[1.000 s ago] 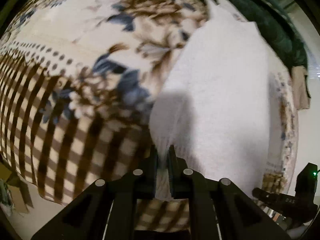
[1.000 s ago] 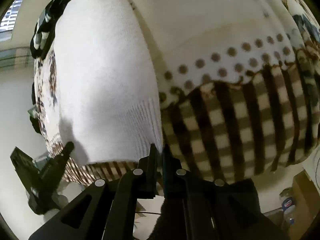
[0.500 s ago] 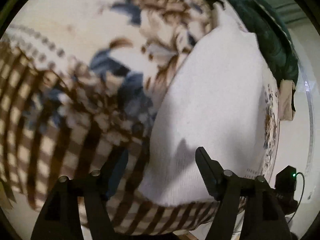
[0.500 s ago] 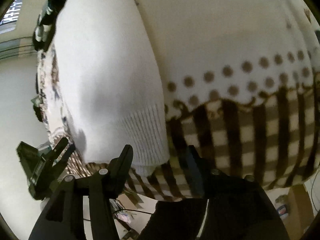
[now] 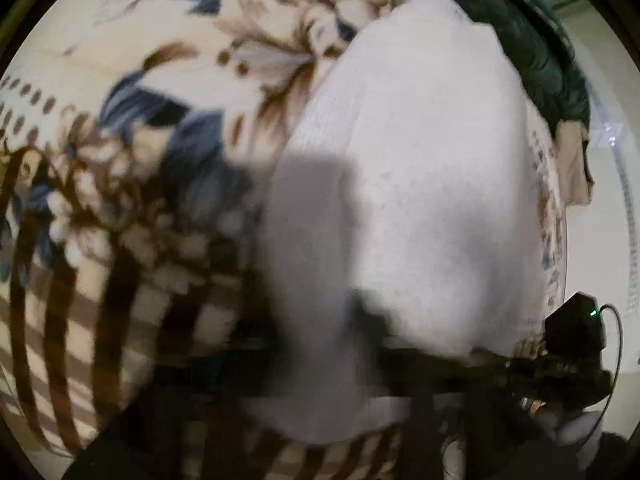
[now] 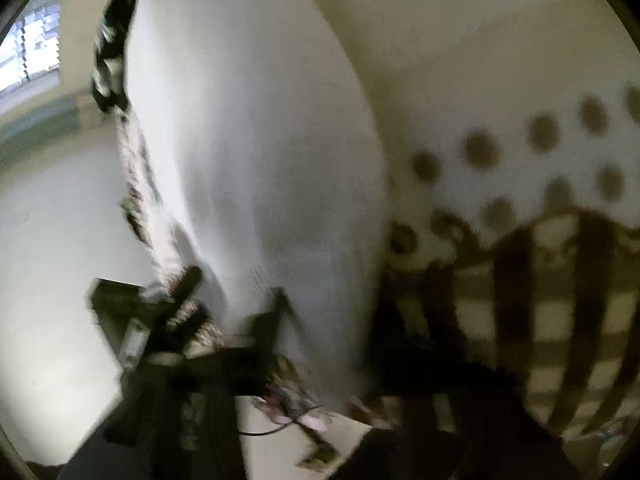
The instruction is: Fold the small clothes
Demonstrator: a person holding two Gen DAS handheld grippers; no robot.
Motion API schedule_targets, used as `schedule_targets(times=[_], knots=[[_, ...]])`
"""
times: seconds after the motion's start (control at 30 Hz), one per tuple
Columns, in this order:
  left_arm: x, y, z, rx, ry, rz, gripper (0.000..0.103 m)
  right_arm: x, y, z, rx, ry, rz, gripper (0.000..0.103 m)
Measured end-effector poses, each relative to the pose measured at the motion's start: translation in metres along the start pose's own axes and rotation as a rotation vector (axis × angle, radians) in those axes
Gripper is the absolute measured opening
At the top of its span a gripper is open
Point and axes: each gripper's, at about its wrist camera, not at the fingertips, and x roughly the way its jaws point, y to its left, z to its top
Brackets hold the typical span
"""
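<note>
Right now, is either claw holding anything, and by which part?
Nothing looks held. Despite the blur, the left claw and right claw both appear open, straddling the near hem of the white garment without clamping it.

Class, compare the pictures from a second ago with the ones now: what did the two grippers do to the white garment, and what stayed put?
Both grippers were shut on the near hem of the white garment a second ago, then opened and let it go. Now the left gripper and right gripper look open, though blurred by motion. The garment stays flat on the patterned blanket, with the dark green cloth beyond it.
</note>
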Motion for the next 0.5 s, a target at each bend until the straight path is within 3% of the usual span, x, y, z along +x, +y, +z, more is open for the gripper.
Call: schedule_targets(times=[0.07,0.17,0.2,0.23,0.3,0.4,0.47,0.5], knots=[[0.004,0.002,-0.002,-0.024,0.013,-0.009,0.013,0.003,0.0,-0.003,0.016,-0.017,-0.043,0.015],[0.006,0.003,0.002,-0.016,0.038,-0.03,0.022,0.007,0.004,-0.002,0.0,-0.018,-0.106,0.014],[0.003,0.008,0.004,-0.027,0.048,-0.054,0.033,0.008,0.007,-0.001,-0.011,-0.011,-0.117,0.015],[0.005,0.009,0.006,-0.039,0.055,-0.087,0.051,0.011,0.012,0.002,-0.026,-0.002,-0.123,0.016],[0.012,0.004,0.009,-0.051,0.06,-0.17,0.074,0.016,0.015,0.008,0.002,0.006,-0.09,0.025],[0.02,-0.009,0.01,-0.035,0.042,-0.149,0.075,0.014,0.003,0.012,0.025,0.01,-0.025,0.031],[0.018,-0.014,0.008,-0.033,0.025,-0.136,0.069,0.015,0.0,0.013,0.038,0.003,0.002,0.031],[0.014,-0.014,0.007,-0.029,0.019,-0.123,0.038,0.015,-0.003,0.012,0.051,0.0,0.024,0.031]])
